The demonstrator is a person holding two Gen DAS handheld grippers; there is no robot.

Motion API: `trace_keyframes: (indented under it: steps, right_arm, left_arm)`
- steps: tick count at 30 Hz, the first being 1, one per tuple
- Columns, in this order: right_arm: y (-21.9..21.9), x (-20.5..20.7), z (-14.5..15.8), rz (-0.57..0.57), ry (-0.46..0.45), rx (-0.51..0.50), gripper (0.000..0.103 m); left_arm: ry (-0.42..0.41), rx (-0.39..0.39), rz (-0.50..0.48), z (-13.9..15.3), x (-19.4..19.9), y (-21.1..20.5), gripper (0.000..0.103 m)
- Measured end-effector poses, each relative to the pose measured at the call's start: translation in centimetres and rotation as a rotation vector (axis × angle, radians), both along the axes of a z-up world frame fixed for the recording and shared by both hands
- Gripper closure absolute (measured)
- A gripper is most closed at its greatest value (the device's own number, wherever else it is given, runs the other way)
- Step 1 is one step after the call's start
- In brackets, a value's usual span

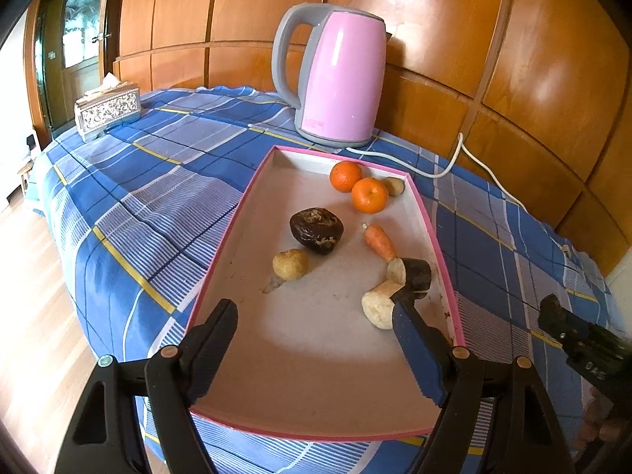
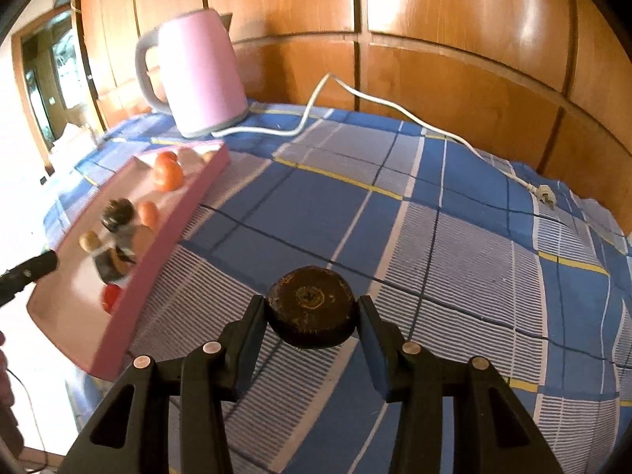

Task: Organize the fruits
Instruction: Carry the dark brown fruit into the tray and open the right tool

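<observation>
Between my right tongs (image 2: 312,316), I am clenching the dark brown, rough-skinned round fruit (image 2: 311,306) by its flanks; it seems firm and light. My left tongs (image 1: 316,316) are hanging released over the pink-rimmed shallow tray (image 1: 221,252).

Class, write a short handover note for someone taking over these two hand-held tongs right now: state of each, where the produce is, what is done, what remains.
Left tongs: open, empty, hovering over the near end of the pink-rimmed white cardboard tray.
Right tongs: shut on a dark brown flattened round fruit, held above the blue plaid cloth, to the right of the tray.
In the tray: two oranges, a small carrot, a second dark brown fruit, pale tubers.
Done: most produce sits in the tray.
Left: probably place the held fruit, then tidy the groups.
</observation>
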State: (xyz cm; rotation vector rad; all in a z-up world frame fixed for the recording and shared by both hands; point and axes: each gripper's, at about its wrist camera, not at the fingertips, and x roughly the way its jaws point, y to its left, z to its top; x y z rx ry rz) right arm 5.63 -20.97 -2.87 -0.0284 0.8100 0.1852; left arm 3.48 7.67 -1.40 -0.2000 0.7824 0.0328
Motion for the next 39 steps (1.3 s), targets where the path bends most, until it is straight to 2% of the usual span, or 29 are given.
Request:
trace_keyframes:
  steps: [9, 17, 25, 33, 36, 39]
  right_arm:
    - [1.9, -0.9, 0.9, 0.087, 0.002, 0.046, 0.056]
    - [7.5, -0.4, 2.3, 0.249, 0.001, 0.063, 0.056]
    - [13.9, 1.2, 3.7, 0.367, -0.030, 0.050, 0.056]
    - [18.2, 4.3, 2.7, 0.381, -0.003, 0.052, 0.056]
    - [19.0, 4.7, 2.1, 0.381, 0.013, 0.046, 0.056]
    - [18.8, 4.5, 1.6, 0.376, 0.021, 0.049, 0.051]
  left_arm:
    - [-0.005, 0.029, 0.032, 0.9, -0.2, 1.6, 0.021]
    - [-0.029, 0.022, 0.168, 1.7, -0.3, 6.0, 0.017]
    - [-0.018, 0.019, 0.191, 1.3, -0.3, 6.7, 0.013]
    - [-0.019, 0.016, 0.199, 1.3, -0.3, 6.8, 0.009]
    - [-0.017, 0.015, 0.201, 1.2, -0.2, 6.9, 0.009]
    - [-0.016, 0.018, 0.200, 1.2, -0.3, 6.8, 0.008]
